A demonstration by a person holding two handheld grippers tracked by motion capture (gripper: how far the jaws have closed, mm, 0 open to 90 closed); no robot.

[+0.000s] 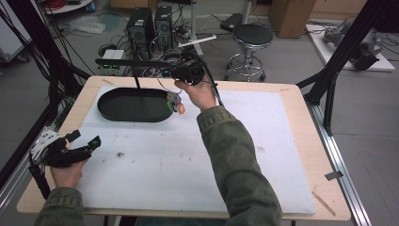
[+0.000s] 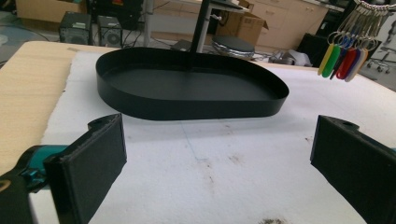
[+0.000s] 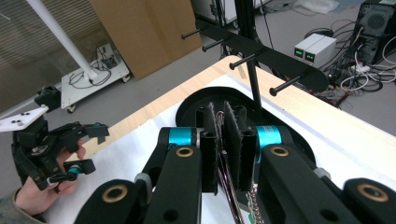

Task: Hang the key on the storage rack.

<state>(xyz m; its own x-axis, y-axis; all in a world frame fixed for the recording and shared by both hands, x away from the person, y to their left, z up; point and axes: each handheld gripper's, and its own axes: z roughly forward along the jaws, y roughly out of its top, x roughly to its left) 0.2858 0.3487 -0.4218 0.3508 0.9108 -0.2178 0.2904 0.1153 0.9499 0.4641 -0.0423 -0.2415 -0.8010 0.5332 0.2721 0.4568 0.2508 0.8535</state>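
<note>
My right gripper [image 1: 184, 75] is held up over the right end of a black oval tray [image 1: 104, 109], shut on a bunch of key rings [image 3: 229, 198]. Their coloured tags [image 1: 175, 105] dangle below it, and in the left gripper view the tags [image 2: 343, 58] hang at top right. A black rack bar with several pegs [image 3: 261, 57] stands on a thin post [image 2: 203, 23] rising from the tray [image 2: 187, 109], just beyond my right gripper [image 3: 223, 135]. My left gripper [image 1: 85, 140] rests near the table's front left, open and holding nothing [image 2: 217, 158], aimed at the tray.
A white mat [image 1: 188, 155] covers most of the wooden table [image 1: 324, 155], with a few dark specks [image 1: 119, 154] on it. Computers and cables [image 1: 150, 28], a round stool [image 1: 252, 36] and black frame posts [image 1: 339, 61] stand beyond the far edge.
</note>
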